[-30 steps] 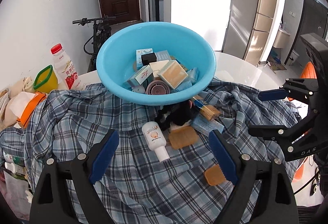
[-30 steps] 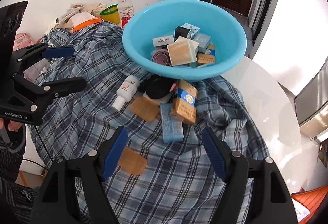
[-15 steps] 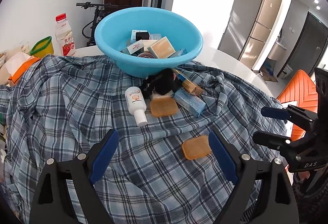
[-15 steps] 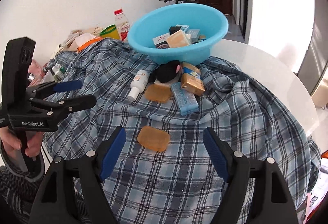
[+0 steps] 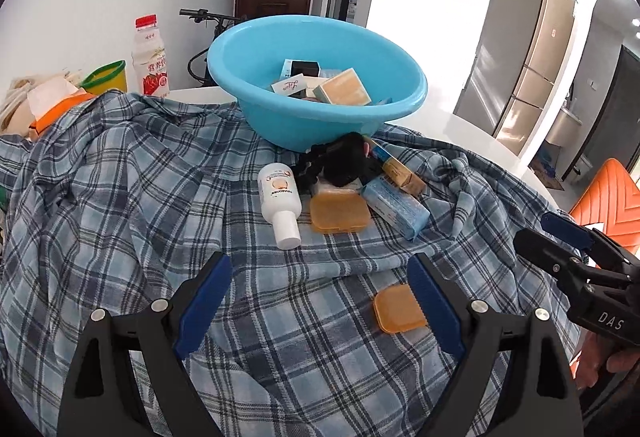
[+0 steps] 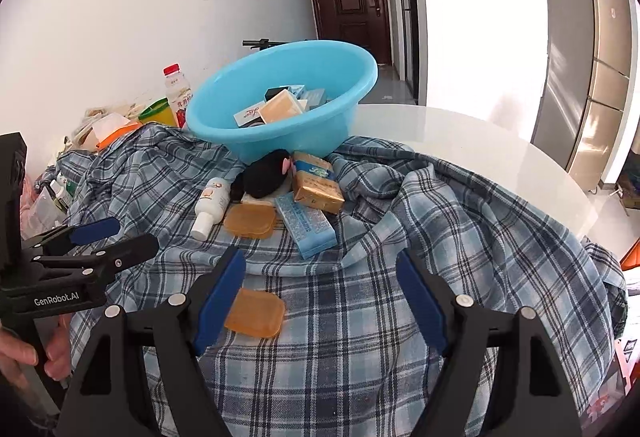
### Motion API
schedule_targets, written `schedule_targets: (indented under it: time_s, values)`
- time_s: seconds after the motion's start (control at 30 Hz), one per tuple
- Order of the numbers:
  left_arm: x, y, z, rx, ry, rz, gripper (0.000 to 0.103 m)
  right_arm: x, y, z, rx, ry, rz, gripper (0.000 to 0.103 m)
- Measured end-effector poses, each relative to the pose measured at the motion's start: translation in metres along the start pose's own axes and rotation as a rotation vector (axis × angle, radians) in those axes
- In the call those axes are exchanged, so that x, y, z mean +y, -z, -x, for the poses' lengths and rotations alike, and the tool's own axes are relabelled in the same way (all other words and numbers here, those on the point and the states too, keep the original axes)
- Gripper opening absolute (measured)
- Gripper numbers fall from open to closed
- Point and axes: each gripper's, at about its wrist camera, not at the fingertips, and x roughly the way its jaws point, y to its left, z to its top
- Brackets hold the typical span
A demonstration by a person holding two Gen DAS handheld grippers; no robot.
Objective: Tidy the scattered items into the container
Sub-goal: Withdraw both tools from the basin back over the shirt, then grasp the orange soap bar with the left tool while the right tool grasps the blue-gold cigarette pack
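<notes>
While unloaded, both tools [image 5: 318, 303] [image 6: 320, 293] apart.

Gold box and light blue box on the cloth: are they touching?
Touching. The right wrist view shows the gold box resting with its near edge overlapping the far end of the light blue box, with no plaid cloth visible between them.

A round blue plastic basin [image 5: 316, 117] sits at the far edge of a blue checked cloth [image 5: 120, 205] spread over a white round table [image 6: 460, 141], with small cardboard boxes [image 5: 340, 89] inside it. In front of it lie a white plastic bottle [image 5: 280, 197], a black plush toy [image 5: 344, 161], a gold carton [image 6: 316, 185] and a pale blue box [image 6: 308, 225], touching one another. One flat amber case [image 5: 338, 213] lies against them; a second amber case [image 5: 398, 309] lies nearer, apart.
</notes>
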Motion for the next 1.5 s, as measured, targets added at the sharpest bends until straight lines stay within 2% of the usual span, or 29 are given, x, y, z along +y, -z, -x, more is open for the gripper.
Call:
schedule_targets:
  time_s: [0.33, 0.57, 0.73, 0.87, 1.07, 1.13, 1.17, 1.2, 1.3, 1.5]
  values:
    - [-0.01, 0.006, -0.015, 0.04, 0.006, -0.046, 0.091, 0.001, 0.008, -0.017, 0.065, -0.025, 0.015, 0.076]
    - [-0.04, 0.017, -0.029, 0.101, 0.038, -0.135, 0.091, -0.008, 0.017, -0.017, 0.079, 0.006, 0.023, 0.076]
    - [-0.061, 0.027, -0.047, 0.168, 0.074, -0.136, 0.091, -0.027, 0.021, -0.012, 0.069, 0.066, 0.008, 0.076]
    - [-0.076, 0.035, -0.067, 0.219, 0.058, -0.133, 0.091, -0.046, 0.025, -0.01, 0.077, 0.092, -0.023, 0.076]
    - [-0.093, 0.041, -0.089, 0.236, 0.009, -0.155, 0.09, -0.062, 0.032, -0.01, 0.1, 0.106, -0.049, 0.076]
    - [-0.093, 0.042, -0.094, 0.248, -0.002, -0.152, 0.077, -0.065, 0.033, -0.01, 0.104, 0.107, -0.055, 0.076]
    - [-0.093, 0.042, -0.094, 0.243, -0.017, -0.154, 0.066, -0.066, 0.034, -0.01, 0.104, 0.108, -0.057, 0.076]
    - [-0.091, 0.041, -0.092, 0.238, -0.02, -0.147, 0.067, -0.066, 0.034, -0.01, 0.104, 0.108, -0.059, 0.076]
    - [-0.078, 0.036, -0.084, 0.246, 0.064, -0.077, 0.067, -0.067, 0.033, -0.012, 0.109, 0.105, -0.06, 0.076]
    - [-0.055, 0.027, -0.054, 0.186, 0.068, -0.048, 0.067, -0.056, 0.029, -0.017, 0.13, 0.088, -0.023, 0.076]
